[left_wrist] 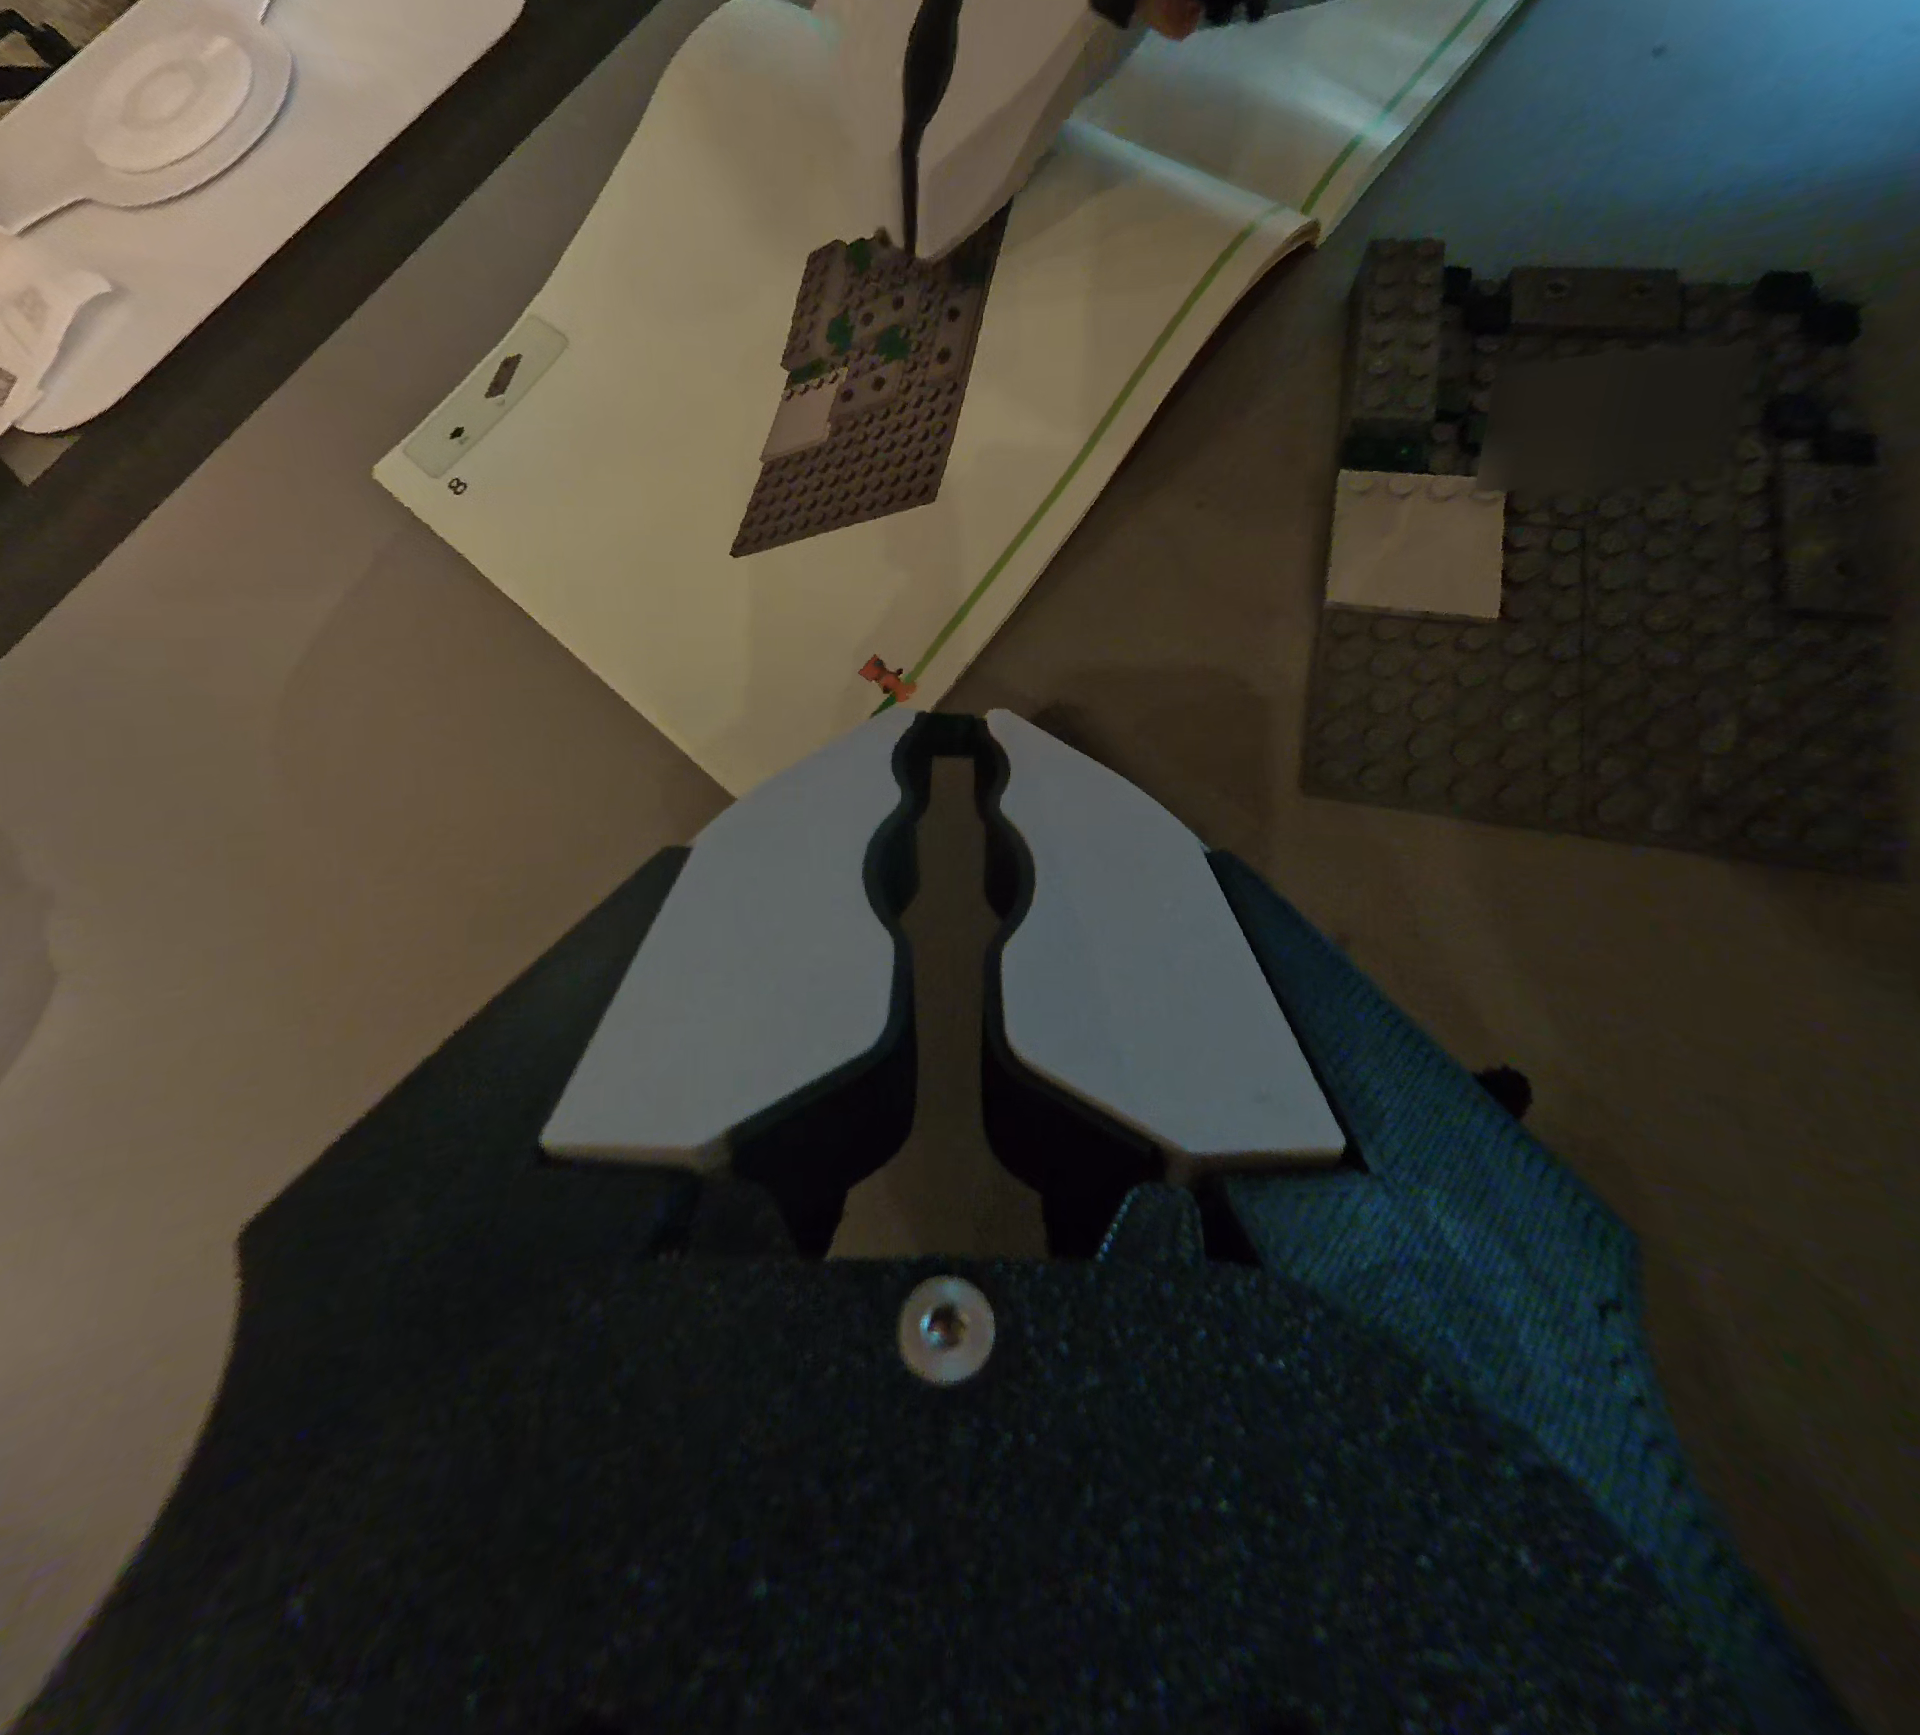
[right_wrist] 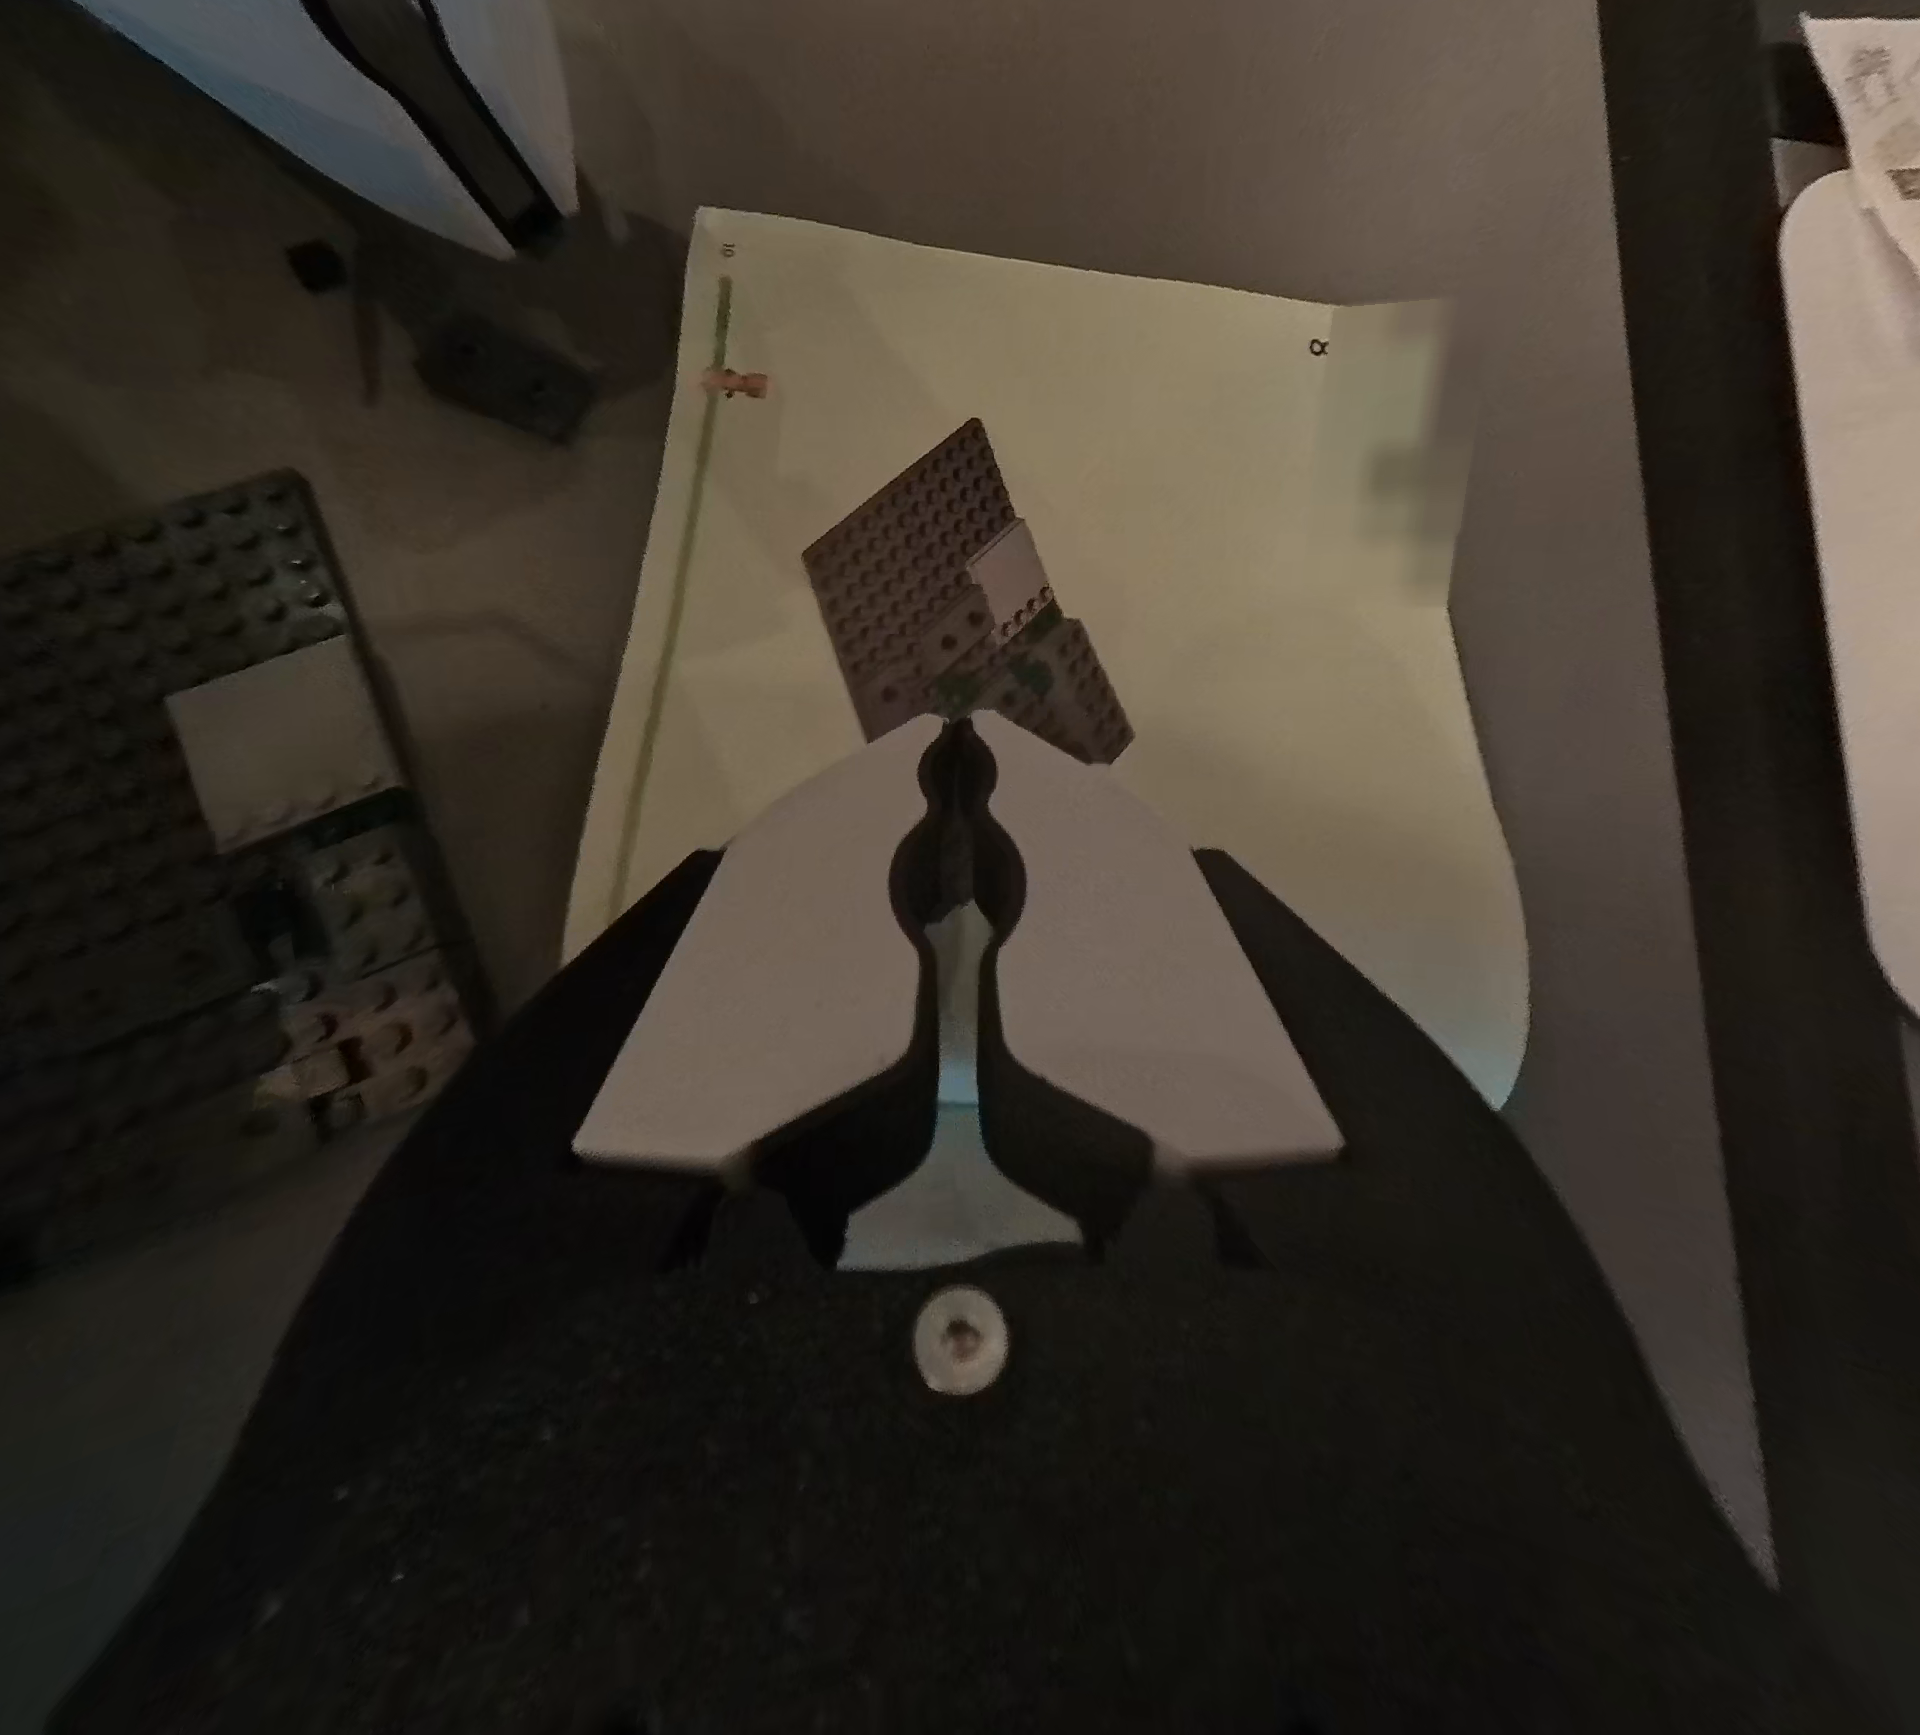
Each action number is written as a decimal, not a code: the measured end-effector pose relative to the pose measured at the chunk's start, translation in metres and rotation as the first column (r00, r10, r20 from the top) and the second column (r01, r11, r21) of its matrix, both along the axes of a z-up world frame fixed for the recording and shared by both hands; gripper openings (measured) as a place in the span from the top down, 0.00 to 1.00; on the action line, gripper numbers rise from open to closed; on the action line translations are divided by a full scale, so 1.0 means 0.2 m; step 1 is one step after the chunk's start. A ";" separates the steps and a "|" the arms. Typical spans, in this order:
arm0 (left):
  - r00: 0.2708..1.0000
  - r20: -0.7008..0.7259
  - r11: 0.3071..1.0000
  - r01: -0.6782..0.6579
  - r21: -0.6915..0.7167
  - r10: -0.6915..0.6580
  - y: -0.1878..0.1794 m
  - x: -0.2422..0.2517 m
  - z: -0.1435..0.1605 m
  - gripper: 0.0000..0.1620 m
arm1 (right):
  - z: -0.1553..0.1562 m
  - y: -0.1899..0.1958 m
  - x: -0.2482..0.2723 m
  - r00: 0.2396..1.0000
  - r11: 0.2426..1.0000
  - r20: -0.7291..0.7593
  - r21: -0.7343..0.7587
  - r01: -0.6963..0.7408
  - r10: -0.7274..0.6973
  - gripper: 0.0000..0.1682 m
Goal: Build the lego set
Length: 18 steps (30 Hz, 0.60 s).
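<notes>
1. While we consult the instruction booklet (left_wrist: 727, 397), our right gripper (left_wrist: 914, 231) rests its clenched tips on the printed diagram, seemingly pinning the curling page flat; whether it pinches anything we cannot tell.
2. Our left gripper (left_wrist: 951, 729) hovers near the booklet's six o'clock corner, jaws narrowed around a small black piece (left_wrist: 951, 721), likely the next part to fit.
3. Our lego build (left_wrist: 1600, 563), a grey studded baseplate carrying a white tile (left_wrist: 1418, 558), sits at three o'clock, just beside the booklet, within easy reach.
</notes>
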<state>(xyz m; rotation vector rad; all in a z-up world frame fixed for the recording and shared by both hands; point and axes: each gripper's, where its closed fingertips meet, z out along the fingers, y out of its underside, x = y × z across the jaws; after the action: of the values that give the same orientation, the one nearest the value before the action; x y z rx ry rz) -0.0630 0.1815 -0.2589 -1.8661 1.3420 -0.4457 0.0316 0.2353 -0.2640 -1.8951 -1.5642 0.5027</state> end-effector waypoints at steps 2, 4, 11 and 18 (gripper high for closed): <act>1.000 0.000 1.000 0.004 0.001 -0.004 0.00 0.00 0.00 0.96 | 0.01 -0.02 0.01 1.000 1.000 -0.010 0.005 0.009 -0.009 1.00; 1.000 -0.001 1.000 0.009 0.003 -0.009 -0.01 0.01 0.00 0.96 | 0.01 -0.04 0.01 1.000 1.000 -0.018 0.010 0.017 -0.017 1.00; 1.000 -0.009 1.000 0.023 0.007 -0.023 -0.03 0.03 -0.01 0.96 | 0.00 -0.06 0.01 0.999 1.000 -0.028 0.013 0.023 -0.023 1.00; 1.000 -0.009 1.000 0.028 0.005 -0.028 -0.03 0.03 -0.01 0.96 | -0.01 -0.03 -0.02 1.000 1.000 -0.019 0.022 0.021 -0.021 1.00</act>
<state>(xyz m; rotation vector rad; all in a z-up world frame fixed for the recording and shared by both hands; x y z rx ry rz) -0.0576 0.1757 -0.2611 -1.8486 1.3758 -0.4483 0.0276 0.2294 -0.2664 -1.8829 -1.5308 0.4902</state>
